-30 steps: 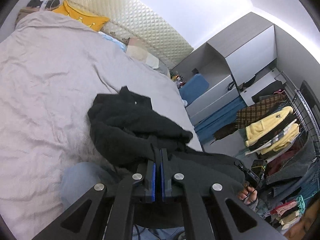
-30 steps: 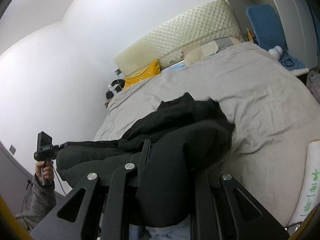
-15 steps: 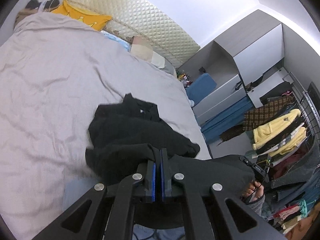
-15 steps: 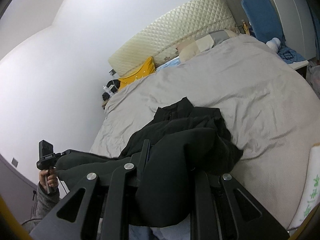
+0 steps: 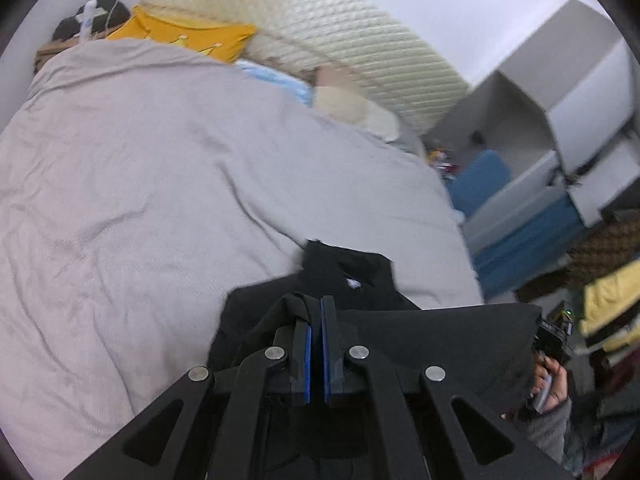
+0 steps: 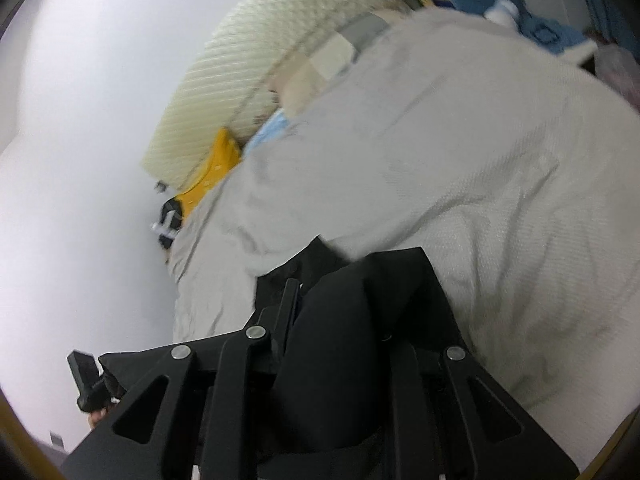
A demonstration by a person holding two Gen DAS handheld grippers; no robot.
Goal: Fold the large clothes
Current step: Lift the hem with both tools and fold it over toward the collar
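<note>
A large black garment [image 5: 440,344] hangs stretched between my two grippers at the near edge of the bed, its collar end [image 5: 344,268] still resting on the grey bedspread [image 5: 160,184]. My left gripper [image 5: 316,312] is shut on a fold of the black cloth. My right gripper [image 6: 316,300] is shut on the garment [image 6: 360,340], which drapes thickly over its jaws and hides one finger. The right gripper and its hand also show in the left wrist view [image 5: 550,360], and the left one shows in the right wrist view [image 6: 86,380].
The bed carries a yellow pillow [image 5: 188,36], a blue cloth [image 5: 276,80] and a beige pillow [image 5: 352,104] by the quilted headboard [image 5: 320,32]. A grey wardrobe [image 5: 560,92] and a rack of hanging clothes [image 5: 608,304] stand to the right.
Both grippers have pulled the garment back and up off the bed. Most of it has left the bedspread and only the collar end still lies there. Both views are motion-blurred.
</note>
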